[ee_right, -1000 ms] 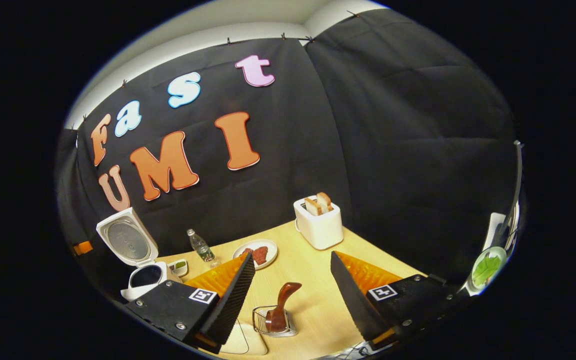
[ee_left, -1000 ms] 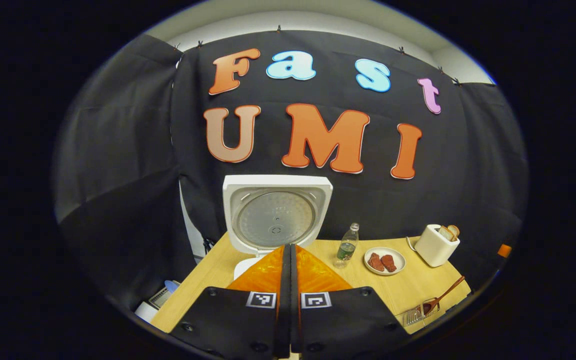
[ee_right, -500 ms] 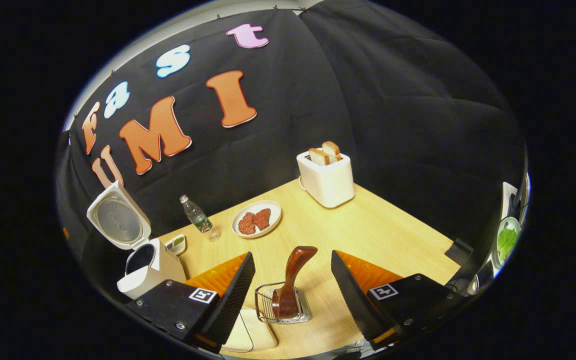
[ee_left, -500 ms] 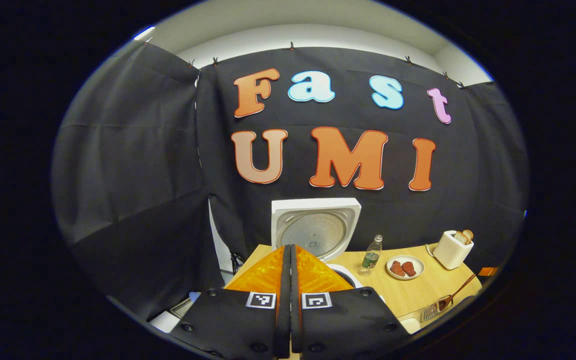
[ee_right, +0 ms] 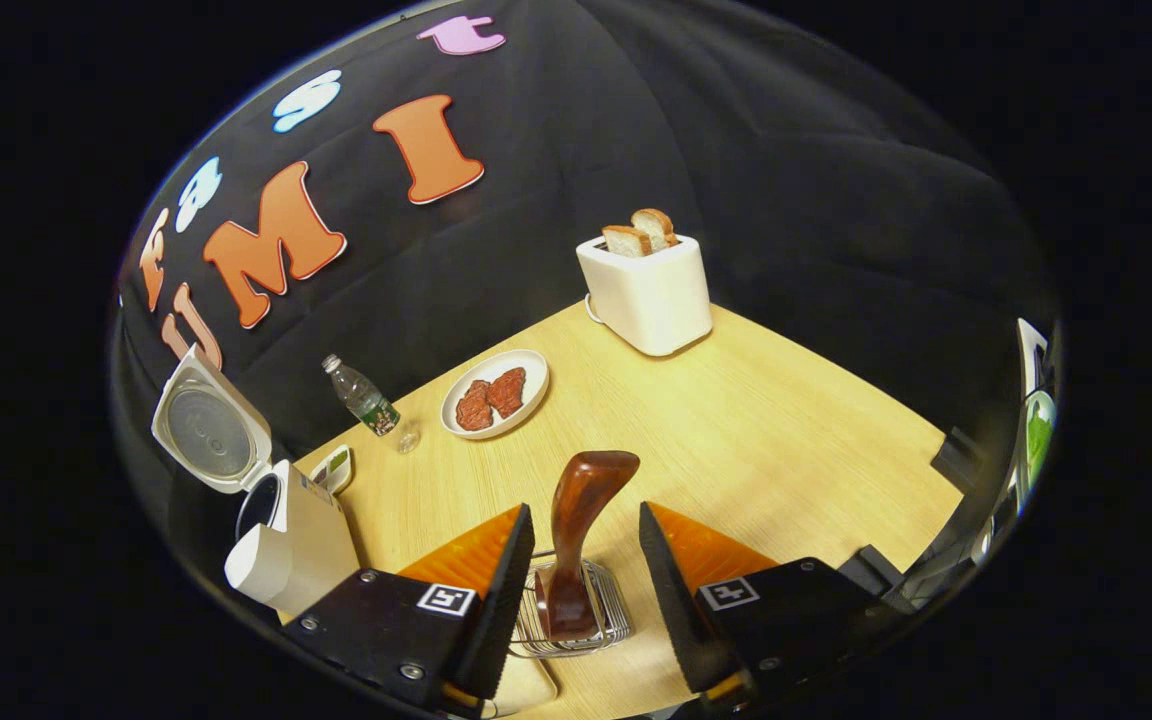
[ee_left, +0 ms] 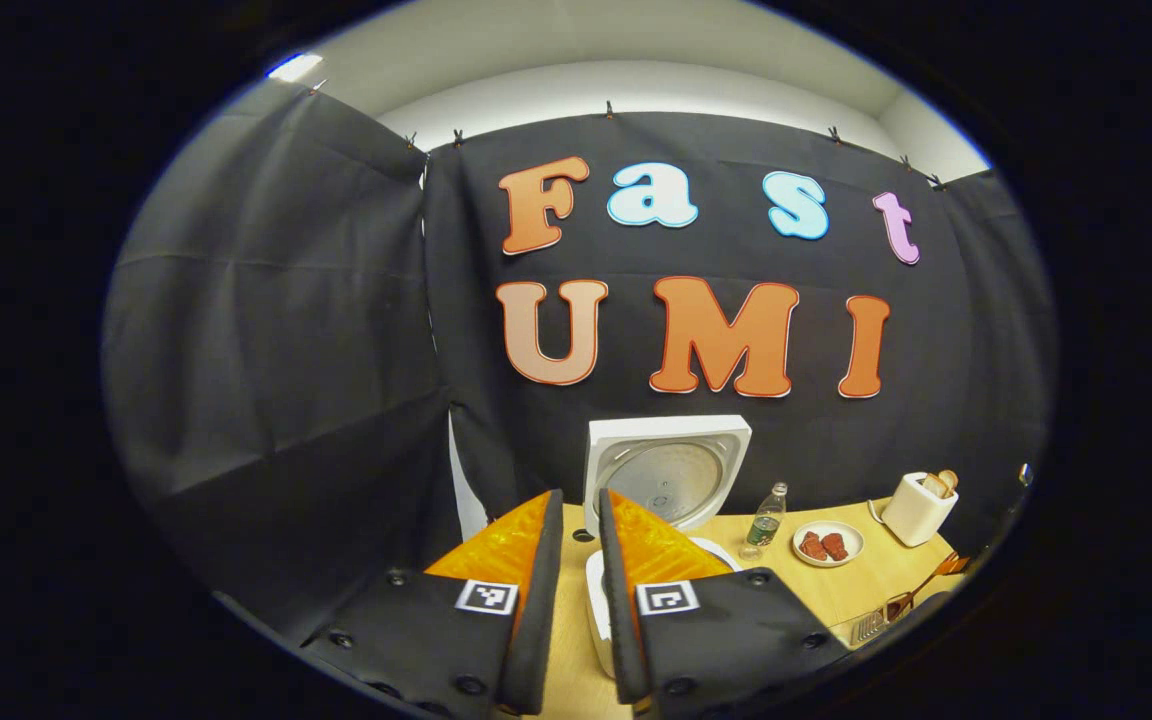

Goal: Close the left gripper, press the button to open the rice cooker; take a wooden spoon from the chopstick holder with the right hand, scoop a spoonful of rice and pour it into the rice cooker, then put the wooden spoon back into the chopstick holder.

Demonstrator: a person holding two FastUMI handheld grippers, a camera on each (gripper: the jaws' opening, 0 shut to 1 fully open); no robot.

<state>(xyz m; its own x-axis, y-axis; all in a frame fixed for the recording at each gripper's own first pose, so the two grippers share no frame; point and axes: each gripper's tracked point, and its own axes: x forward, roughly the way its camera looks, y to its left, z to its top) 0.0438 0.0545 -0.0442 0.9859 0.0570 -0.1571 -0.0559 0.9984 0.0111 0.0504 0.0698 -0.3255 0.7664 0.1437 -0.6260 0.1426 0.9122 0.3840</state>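
The rice cooker (ee_right: 276, 520) stands open. The right gripper (ee_right: 581, 560) is open around the wooden spoon (ee_right: 576, 530) in its holder (ee_right: 606, 625), not touching. The left gripper (ee_left: 576, 540) is slightly parted, empty.

From my station both feeds look evenly lit, and the wooden table (ee_right: 736, 400) is bright. In the left gripper view a ceiling light (ee_left: 296, 67) glows at the upper left, so I take the light to come from overhead. Shadows are soft: a faint one lies beside the toaster (ee_right: 648, 292). The cooker lid (ee_left: 671, 475) gives a mild sheen, without harsh glare. Fisheye bending is strong: the table edge curves and things near the rim shrink and smear. The spoon handle (ee_right: 581, 510) reads sharp; the rim at right seems blurred, perhaps from distortion.
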